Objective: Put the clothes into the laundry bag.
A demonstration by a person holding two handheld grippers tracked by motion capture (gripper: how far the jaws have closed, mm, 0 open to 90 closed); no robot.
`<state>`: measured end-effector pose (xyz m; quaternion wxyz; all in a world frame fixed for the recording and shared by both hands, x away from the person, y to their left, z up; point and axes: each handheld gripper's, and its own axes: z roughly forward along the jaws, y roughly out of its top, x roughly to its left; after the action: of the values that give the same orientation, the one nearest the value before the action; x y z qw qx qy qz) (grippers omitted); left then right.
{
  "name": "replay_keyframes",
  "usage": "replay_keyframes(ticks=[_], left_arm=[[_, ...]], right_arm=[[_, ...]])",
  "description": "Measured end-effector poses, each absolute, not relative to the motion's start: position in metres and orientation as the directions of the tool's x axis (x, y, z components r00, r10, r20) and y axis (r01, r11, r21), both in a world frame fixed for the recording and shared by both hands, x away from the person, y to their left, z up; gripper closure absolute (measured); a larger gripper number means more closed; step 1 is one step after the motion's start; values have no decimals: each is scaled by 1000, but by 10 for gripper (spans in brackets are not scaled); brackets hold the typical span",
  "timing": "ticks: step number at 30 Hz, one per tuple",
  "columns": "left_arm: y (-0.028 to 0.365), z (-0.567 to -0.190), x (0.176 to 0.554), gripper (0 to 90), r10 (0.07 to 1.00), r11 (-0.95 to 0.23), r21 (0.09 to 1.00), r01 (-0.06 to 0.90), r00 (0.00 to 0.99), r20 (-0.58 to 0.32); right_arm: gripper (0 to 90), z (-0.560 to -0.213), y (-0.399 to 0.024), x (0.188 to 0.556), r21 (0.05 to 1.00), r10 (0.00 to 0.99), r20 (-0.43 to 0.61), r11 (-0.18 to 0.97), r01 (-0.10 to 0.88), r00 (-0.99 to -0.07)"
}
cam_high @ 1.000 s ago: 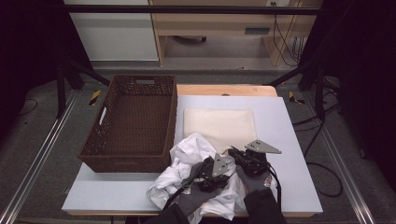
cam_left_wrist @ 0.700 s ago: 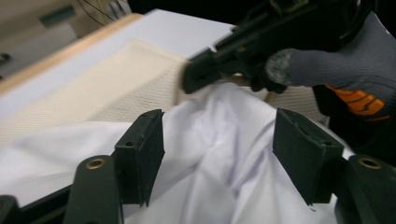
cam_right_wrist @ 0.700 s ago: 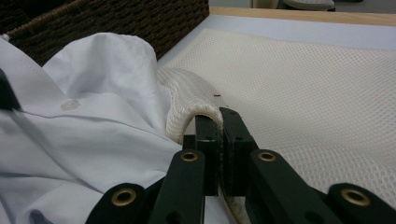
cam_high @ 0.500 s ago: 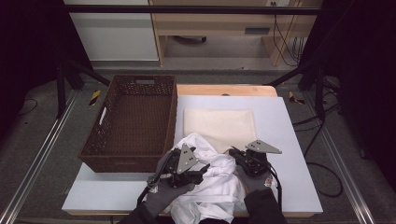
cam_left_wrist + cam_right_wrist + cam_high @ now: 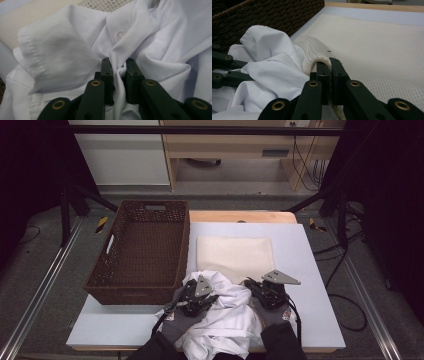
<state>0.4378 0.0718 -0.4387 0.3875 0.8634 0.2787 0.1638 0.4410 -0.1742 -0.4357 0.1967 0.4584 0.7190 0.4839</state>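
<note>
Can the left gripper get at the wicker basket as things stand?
Probably not right away. The left gripper is pinched on a fold of the white shirt, so it would drag the cloth along. Otherwise the way looks free: the basket sits just beyond it, nothing between.

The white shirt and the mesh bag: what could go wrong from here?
1. The left gripper, whose jaws have just been closing, pinches only a thin fold of the white shirt, so the cloth may slip out when pulled.
2. The right gripper clamps only the lifted edge of the mesh bag; this small bite could slip, and the opening would drop shut.
3. The shirt is a crumpled heap, so a sleeve may trail outside the bag.
</note>
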Motion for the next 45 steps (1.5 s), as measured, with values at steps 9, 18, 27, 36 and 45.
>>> replay_keyframes(ticks=[9,18,27,36,45], left_arm=[[55,-415,407,824,547,-476,840,259,836,52],[12,-436,408,823,501,-533,808,252,863,62],[-1,-456,419,776,527,-587,769,252,841,126],[35,-409,400,394,545,-481,854,197,830,115],[56,-416,438,372,620,-486,833,263,776,117]], right_arm=[[876,-437,-173,441,881,848,167,101,462,-502],[877,-436,-174,440,889,852,160,96,448,-499],[877,-432,-173,438,895,845,158,97,436,-510],[877,-434,-176,439,891,847,166,91,445,-505],[877,-433,-176,439,889,848,162,97,447,-505]])
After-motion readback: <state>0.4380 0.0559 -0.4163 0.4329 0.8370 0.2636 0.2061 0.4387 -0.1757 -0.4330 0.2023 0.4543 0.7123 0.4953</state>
